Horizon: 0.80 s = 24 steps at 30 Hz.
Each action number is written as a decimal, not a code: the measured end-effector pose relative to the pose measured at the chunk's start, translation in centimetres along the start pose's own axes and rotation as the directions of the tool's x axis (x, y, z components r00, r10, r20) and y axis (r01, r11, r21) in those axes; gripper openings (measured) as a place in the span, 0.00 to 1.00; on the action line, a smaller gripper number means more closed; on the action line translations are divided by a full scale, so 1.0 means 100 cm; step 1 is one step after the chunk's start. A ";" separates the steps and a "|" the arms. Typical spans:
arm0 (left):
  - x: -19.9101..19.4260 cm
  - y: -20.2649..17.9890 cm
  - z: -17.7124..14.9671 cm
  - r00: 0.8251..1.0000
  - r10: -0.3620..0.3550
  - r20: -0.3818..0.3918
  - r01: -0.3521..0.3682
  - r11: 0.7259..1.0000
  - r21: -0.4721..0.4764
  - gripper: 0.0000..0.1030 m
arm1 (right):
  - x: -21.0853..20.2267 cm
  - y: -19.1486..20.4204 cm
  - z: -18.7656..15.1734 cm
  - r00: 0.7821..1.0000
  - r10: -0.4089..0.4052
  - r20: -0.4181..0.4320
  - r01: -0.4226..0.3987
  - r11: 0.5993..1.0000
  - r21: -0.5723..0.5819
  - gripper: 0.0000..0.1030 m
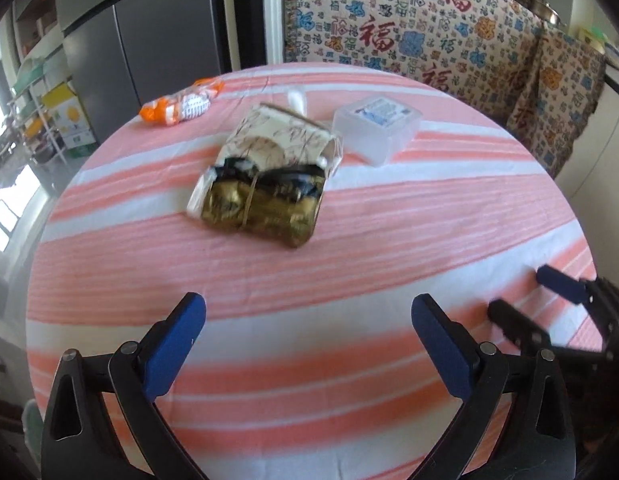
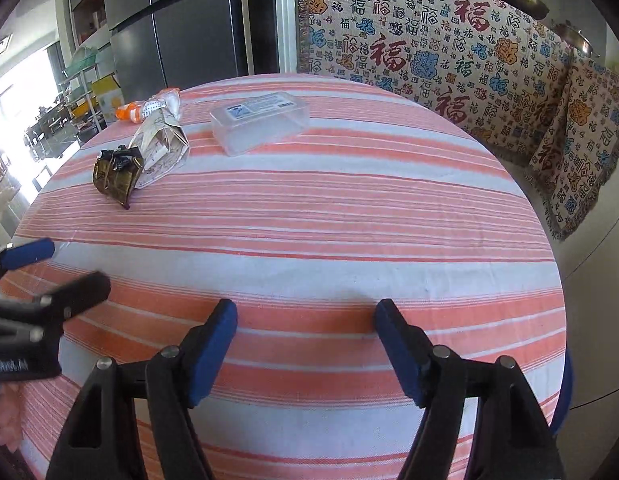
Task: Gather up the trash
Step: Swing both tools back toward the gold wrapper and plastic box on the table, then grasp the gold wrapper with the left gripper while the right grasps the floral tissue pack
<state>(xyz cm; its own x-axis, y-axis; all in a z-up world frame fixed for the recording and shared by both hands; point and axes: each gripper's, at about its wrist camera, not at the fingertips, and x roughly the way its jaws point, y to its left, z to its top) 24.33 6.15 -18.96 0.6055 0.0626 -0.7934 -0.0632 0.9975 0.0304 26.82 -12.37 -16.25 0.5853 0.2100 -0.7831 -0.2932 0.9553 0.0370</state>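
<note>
A crumpled gold and black wrapper (image 1: 265, 208) (image 2: 117, 174) lies on the round table against a cream printed paper bag (image 1: 277, 138) (image 2: 161, 144). Behind them sit an orange and white snack packet (image 1: 181, 106) (image 2: 147, 110) and a clear plastic box (image 1: 379, 126) (image 2: 261, 120). My left gripper (image 1: 309, 320) is open and empty, hovering short of the gold wrapper. My right gripper (image 2: 305, 320) is open and empty over bare cloth near the table's front. Each gripper shows at the edge of the other's view, the right gripper (image 1: 529, 300) and the left gripper (image 2: 65, 272).
The table wears a pink and white striped cloth (image 1: 349, 240) (image 2: 329, 220). A patterned sofa cover (image 1: 429, 32) (image 2: 449, 40) stands behind it, with a grey fridge (image 1: 141, 32) (image 2: 177, 20) at the back left and shelving by a bright window on the left.
</note>
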 end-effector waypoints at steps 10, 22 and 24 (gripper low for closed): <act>0.016 0.060 0.014 0.993 0.116 -0.030 -0.119 0.982 -0.149 0.99 | 0.001 0.001 0.000 1.000 0.001 -0.001 -0.001 1.000 0.001 0.71; -0.010 0.092 -0.005 0.998 -0.056 -0.016 0.050 0.968 -0.246 0.99 | 0.001 0.001 0.001 1.000 -0.003 -0.001 0.003 1.000 -0.002 0.72; -0.005 0.064 0.009 0.997 -0.071 0.005 0.070 0.976 -0.207 0.99 | 0.001 0.001 0.001 1.000 -0.003 -0.002 0.003 1.000 -0.002 0.72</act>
<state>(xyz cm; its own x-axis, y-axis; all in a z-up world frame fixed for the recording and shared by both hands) 24.33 12.53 -17.79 0.6127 -0.0078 -0.7903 -0.1837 0.9711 -0.1520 26.93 -12.21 -16.31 0.5849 0.2072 -0.7842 -0.2932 0.9555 0.0337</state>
